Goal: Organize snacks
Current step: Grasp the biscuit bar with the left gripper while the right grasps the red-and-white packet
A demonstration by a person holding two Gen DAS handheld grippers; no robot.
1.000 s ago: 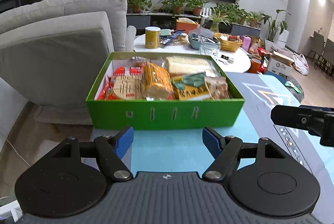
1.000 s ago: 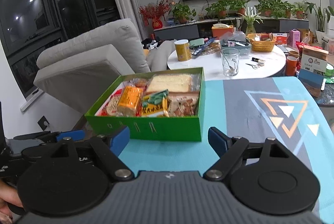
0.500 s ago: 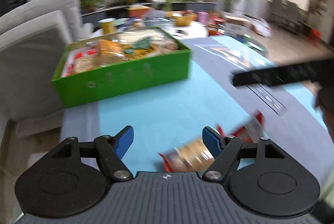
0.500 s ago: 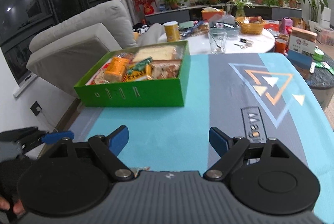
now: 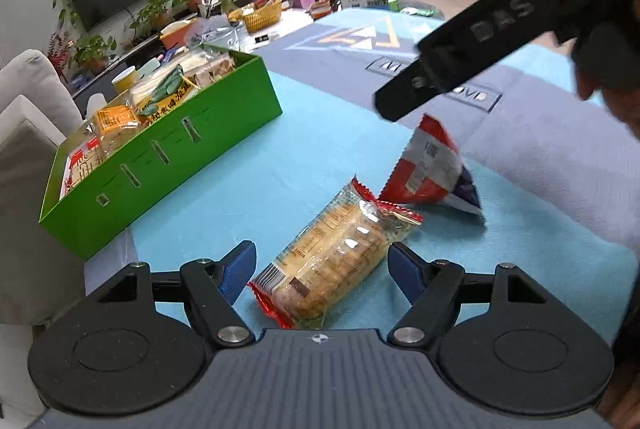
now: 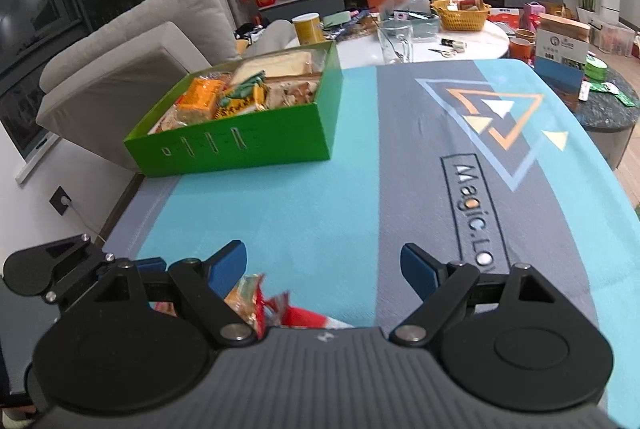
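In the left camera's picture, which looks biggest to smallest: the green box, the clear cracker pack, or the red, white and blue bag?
1. Green box
2. Cracker pack, though it lies nearest the camera
3. Red, white and blue bag, partly hidden

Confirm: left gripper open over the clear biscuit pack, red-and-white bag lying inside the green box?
No. The red-and-white bag lies on the blue mat, outside the green box, as the left wrist view shows. Left gripper is open over the biscuit pack.

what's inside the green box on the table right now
The green cardboard box holds wrapped snacks packed side by side: an orange packet, a yellow-and-green packet, a pale bread-like pack at the back. Whatever lies beneath them, and the box floor, is covered.
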